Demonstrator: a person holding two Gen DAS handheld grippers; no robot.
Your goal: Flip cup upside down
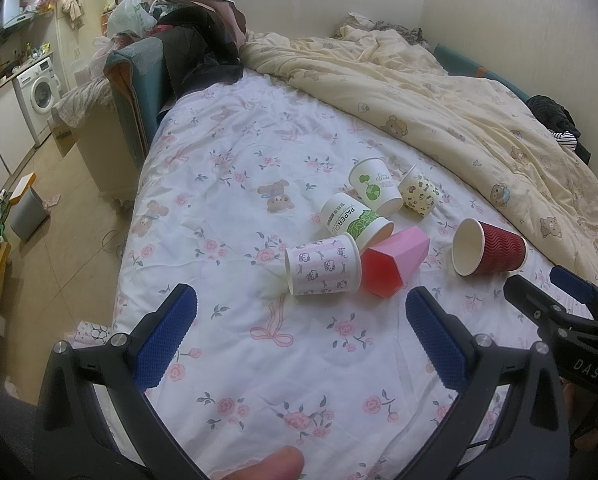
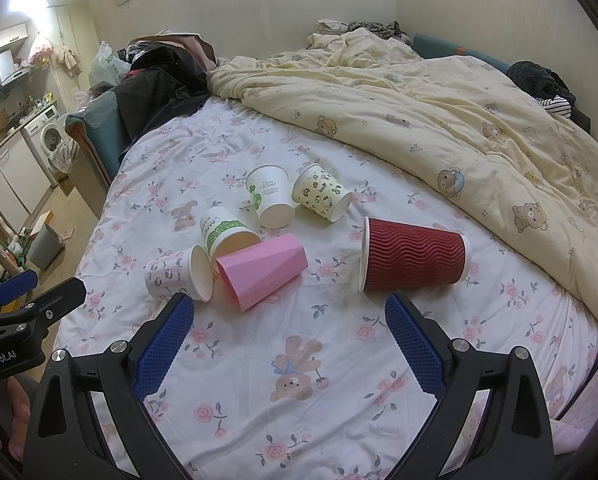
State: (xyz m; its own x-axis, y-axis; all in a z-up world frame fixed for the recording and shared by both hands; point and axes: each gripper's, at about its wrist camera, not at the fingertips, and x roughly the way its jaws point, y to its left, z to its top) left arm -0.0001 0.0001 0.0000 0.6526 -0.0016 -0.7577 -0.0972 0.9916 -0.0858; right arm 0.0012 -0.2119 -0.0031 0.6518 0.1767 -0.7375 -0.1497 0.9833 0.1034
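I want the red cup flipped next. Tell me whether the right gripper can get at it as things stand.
Probably yes. The right gripper is open and empty, and the red cup lies on its side just ahead of it, apart from the other cups, with only bare sheet between them.

Count on the bed: six cups, all lying on their sides.
- 1 dark red ripple-walled paper cup [image 2: 415,256]
- 1 pink faceted plastic cup [image 2: 261,274]
- 1 pink-striped cat-print paper cup [image 2: 175,276]
- 1 white-and-green "PAPERCUP" paper cup [image 2: 227,232]
- 1 white paper cup with green sprout print [image 2: 269,196]
- 1 cream cartoon-print paper cup [image 2: 323,192]
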